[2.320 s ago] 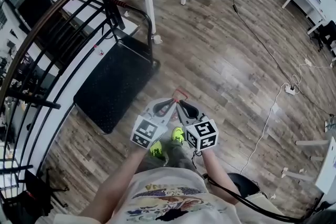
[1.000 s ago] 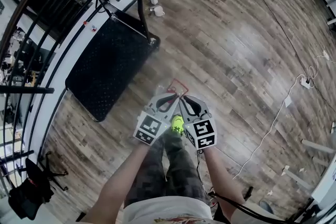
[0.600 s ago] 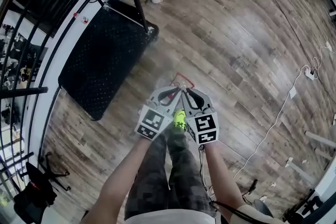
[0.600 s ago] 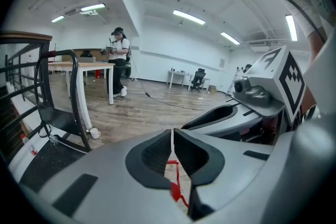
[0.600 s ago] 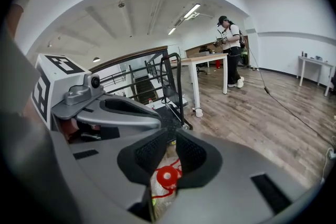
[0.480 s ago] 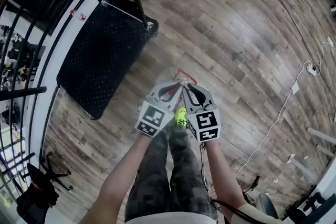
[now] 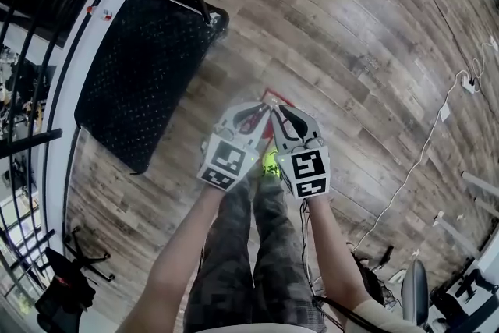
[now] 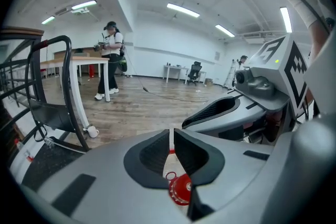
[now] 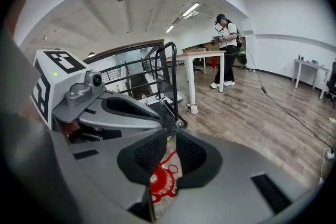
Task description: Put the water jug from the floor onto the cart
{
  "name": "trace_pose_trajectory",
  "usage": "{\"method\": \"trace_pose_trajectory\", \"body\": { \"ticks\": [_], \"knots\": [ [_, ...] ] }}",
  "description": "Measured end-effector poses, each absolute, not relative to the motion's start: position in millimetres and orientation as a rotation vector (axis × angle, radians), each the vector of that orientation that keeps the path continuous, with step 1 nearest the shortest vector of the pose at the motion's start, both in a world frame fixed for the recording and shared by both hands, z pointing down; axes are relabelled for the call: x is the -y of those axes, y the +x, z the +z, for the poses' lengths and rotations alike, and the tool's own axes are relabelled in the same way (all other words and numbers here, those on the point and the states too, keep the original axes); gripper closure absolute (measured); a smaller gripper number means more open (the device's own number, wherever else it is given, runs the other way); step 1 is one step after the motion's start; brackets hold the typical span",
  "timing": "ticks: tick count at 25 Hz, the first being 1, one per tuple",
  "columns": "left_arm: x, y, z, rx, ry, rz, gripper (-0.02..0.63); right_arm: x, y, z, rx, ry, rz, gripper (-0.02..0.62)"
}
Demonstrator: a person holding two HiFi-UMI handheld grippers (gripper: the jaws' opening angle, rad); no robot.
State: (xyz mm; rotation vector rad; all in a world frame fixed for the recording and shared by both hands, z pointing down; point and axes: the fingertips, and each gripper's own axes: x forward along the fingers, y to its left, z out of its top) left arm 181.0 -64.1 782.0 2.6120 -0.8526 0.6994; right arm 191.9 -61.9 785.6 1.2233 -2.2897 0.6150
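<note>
Water jug [image 8: 181, 189] upright, handle [image 7: 274, 100] pinched by left gripper [image 7: 264, 108] and right gripper [image 7: 277, 108] fingers; cart [image 7: 132, 66] at ten o'clock, open floor [image 7: 366, 51] at three.

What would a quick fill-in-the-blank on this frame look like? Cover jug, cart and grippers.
1. The cap on the water jug is coloured ___.
2. In the head view, the cart lies to the ___ of both grippers.
3. The left gripper and the right gripper each have their jaws ___ on the jug's thin handle.
Missing words: red; left; shut.
</note>
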Motion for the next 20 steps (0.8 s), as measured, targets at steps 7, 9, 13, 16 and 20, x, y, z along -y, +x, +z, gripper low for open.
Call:
{"method": "trace_pose_trajectory", "body": {
  "ticks": [7, 9, 13, 16, 20],
  "knots": [
    [69, 189, 813, 0.806, 2.593, 0.741, 0.592, 61, 199, 818, 2.253, 1.217, 0.642, 0.539],
    [75, 189, 821, 0.816, 2.585, 0.753, 0.592, 65, 199, 826, 2.246, 1.205, 0.636, 0.525],
    [80, 189, 846, 0.801, 2.559, 0.814, 0.592, 74, 203, 844, 2.214, 1.175, 0.582, 0.515],
    [80, 189, 863, 0.783, 2.542, 0.871, 0.586, 79, 205, 857, 2.18, 1.141, 0.544, 0.514],
    [83, 186, 880, 0.797, 2.496, 0.901, 0.551, 83, 206, 873, 2.142, 1.081, 0.512, 0.514]
  ]
}}
